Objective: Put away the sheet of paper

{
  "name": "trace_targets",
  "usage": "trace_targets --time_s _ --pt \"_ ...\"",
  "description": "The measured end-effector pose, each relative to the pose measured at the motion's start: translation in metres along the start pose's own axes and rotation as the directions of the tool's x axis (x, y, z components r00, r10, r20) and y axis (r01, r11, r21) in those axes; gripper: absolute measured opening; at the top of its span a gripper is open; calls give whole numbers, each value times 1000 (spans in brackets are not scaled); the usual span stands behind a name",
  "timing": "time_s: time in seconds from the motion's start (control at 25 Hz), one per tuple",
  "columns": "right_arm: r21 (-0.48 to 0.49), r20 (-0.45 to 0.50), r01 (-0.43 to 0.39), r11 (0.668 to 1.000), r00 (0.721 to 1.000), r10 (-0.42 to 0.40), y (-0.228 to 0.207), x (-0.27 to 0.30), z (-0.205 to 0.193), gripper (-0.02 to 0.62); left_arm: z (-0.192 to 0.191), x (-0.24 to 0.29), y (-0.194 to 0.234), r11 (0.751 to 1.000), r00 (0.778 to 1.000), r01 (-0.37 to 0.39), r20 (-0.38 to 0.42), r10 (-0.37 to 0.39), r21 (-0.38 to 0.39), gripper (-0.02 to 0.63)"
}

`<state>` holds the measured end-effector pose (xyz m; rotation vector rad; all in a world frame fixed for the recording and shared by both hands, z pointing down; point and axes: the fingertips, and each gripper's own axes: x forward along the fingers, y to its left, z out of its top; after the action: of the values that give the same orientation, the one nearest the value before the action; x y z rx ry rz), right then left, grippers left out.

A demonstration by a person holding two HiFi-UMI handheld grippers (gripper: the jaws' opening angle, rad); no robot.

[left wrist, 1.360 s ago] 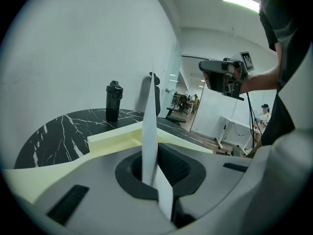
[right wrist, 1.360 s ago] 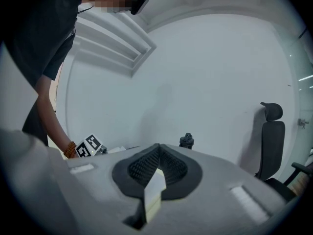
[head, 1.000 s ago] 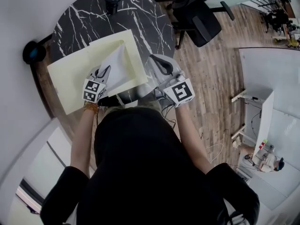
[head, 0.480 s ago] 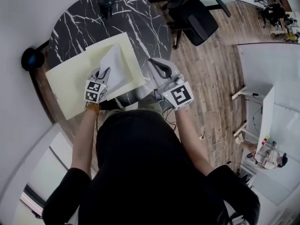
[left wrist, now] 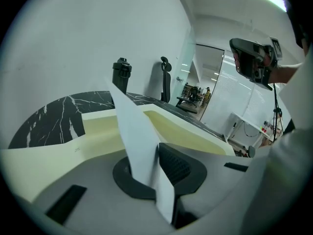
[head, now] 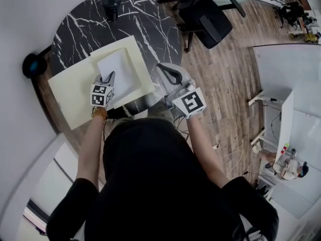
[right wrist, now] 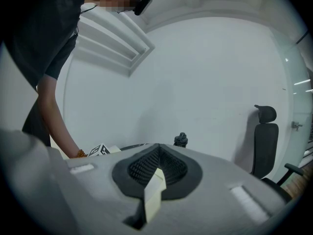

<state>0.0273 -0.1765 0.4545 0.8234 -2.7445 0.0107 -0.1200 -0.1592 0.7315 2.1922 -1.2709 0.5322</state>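
A white sheet of paper (head: 118, 68) lies slanted over an open pale yellow folder (head: 70, 92) on the black marble table (head: 83, 29). My left gripper (head: 107, 77) is shut on the sheet's near edge. In the left gripper view the paper (left wrist: 134, 131) rises upright from between the pads of the left gripper (left wrist: 157, 187), above the folder (left wrist: 98, 131). My right gripper (head: 163, 70) hovers at the folder's right corner. It is shut on a thin pale yellow strip (right wrist: 155, 182), seemingly the folder's edge, pinched in the right gripper (right wrist: 146, 207).
A black bottle (head: 111, 4) stands at the table's far edge, also in the left gripper view (left wrist: 121, 75). A black office chair (head: 208, 14) stands to the right on the wooden floor. A white wall runs along the table's left side.
The white sheet, curled and lifted a second ago, now lies flatter over the folder. The left gripper has shifted slightly forward with it. The right gripper has barely moved.
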Motion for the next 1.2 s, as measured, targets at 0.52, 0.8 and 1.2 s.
trace_targets --time_s 0.52,0.8,1.2 --pt "9 10 -27 1000 1000 27 10 3 1 -2 -10 -73 66 972 973 -224 39 227 -75 259" --pt "7 7 -56 998 998 56 24 8 -2 -2 -27 -73 3 951 997 -2 -71 25 310 259" --pt "1 -4 -64 998 998 64 32 -2 -5 -2 -75 -6 -20 966 964 90 -264 -23 241 249"
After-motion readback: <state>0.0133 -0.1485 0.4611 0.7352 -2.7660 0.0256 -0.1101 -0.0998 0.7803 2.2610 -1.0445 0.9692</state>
